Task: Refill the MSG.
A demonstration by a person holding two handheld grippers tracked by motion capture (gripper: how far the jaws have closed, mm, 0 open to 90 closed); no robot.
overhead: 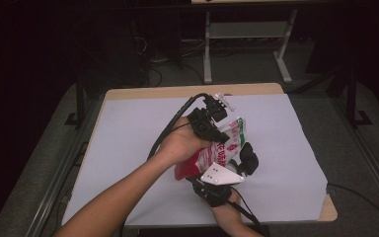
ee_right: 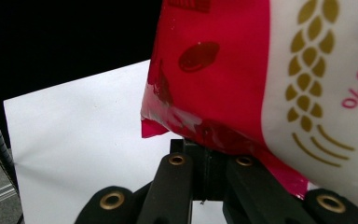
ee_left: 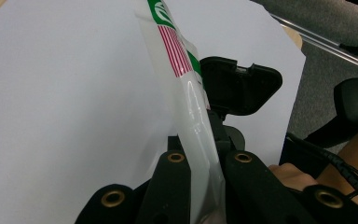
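white table sheet; snack bag pinched between both grippers' fingers.

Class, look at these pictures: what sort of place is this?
Probably a lab or recording workspace: a table under white paper, loose cables on the floor, and bare metal bench legs behind.

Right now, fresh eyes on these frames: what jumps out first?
The red-and-white snack bag held up over the middle of the white-covered table, pinched between both grippers. The left gripper clamps the bag's clear sealed edge with a jaw on each side; the right gripper meets its red lower edge from below, seemingly gripping it. Beyond the table is dark floor with white desk legs.
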